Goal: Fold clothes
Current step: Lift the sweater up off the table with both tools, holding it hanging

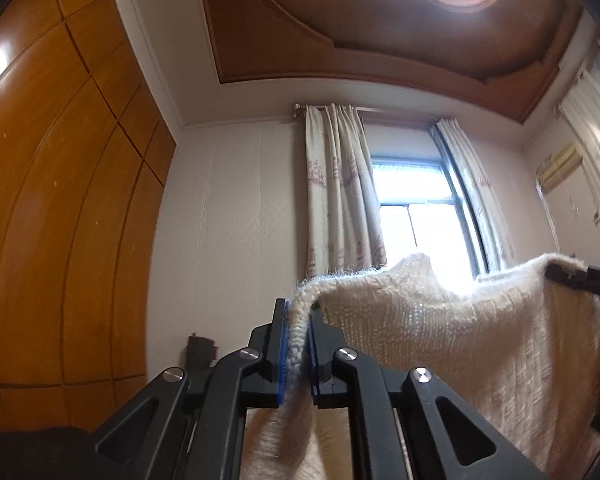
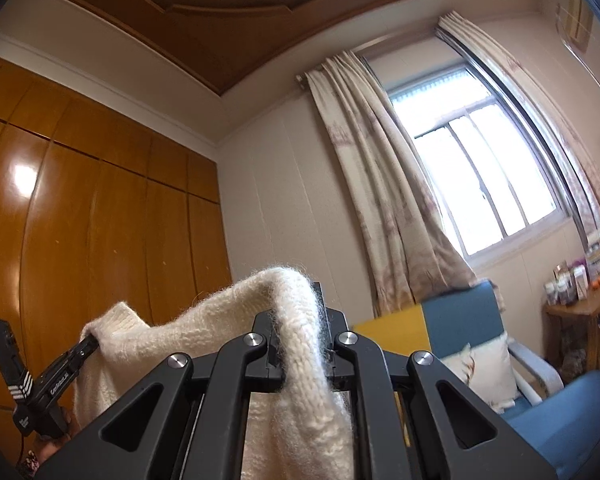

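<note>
A cream knitted sweater [image 1: 460,332] hangs in the air, stretched between my two grippers. My left gripper [image 1: 298,312] is shut on a fold of its edge, the knit squeezed between the blue pads. The same sweater [image 2: 188,332] drapes over my right gripper [image 2: 300,312], which is shut on another part of the edge. In the left wrist view the right gripper's dark tip [image 1: 572,276] pokes in at the far right, pinching the fabric. In the right wrist view the left gripper [image 2: 88,346] shows at the lower left, gripping the other corner. Both point slightly upward.
A wooden wardrobe [image 1: 60,220] fills the left side. Ahead is a white wall with a curtained window [image 1: 412,220]. A blue armchair [image 2: 480,340] with a cushion and a wooden side table [image 2: 580,304] carrying small items stand at the right in the right wrist view.
</note>
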A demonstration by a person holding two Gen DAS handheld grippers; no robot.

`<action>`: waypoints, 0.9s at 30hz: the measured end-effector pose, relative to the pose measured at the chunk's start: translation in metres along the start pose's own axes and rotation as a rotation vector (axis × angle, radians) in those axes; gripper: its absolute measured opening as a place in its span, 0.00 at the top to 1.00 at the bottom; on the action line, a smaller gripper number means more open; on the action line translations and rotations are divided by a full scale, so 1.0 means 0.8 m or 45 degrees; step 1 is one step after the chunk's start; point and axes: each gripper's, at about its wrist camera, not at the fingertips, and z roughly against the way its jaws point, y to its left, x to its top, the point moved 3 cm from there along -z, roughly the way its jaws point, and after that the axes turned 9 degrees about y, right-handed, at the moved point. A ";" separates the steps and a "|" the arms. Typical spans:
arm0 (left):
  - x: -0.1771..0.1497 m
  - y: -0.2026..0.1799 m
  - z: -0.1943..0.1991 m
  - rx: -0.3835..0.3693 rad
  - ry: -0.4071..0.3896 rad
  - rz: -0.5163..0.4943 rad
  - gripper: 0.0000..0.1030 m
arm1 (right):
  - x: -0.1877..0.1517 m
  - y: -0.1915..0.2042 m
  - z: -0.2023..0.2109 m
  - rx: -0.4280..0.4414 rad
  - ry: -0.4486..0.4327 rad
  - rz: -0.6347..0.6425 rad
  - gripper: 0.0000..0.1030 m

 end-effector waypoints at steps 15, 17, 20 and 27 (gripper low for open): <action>-0.075 -0.008 -0.054 -0.084 0.221 0.129 0.92 | -0.042 -0.022 -0.015 -0.142 0.135 0.060 0.92; -0.085 -0.013 -0.055 -0.079 0.246 0.099 0.92 | -0.050 -0.022 -0.013 -0.164 0.159 0.077 0.92; -0.101 -0.018 -0.071 -0.078 0.294 0.061 0.92 | -0.060 -0.030 -0.020 -0.199 0.205 0.091 0.92; -0.163 -0.015 -0.155 -0.054 0.422 0.110 0.91 | -0.099 -0.084 -0.080 -0.260 0.329 0.003 0.92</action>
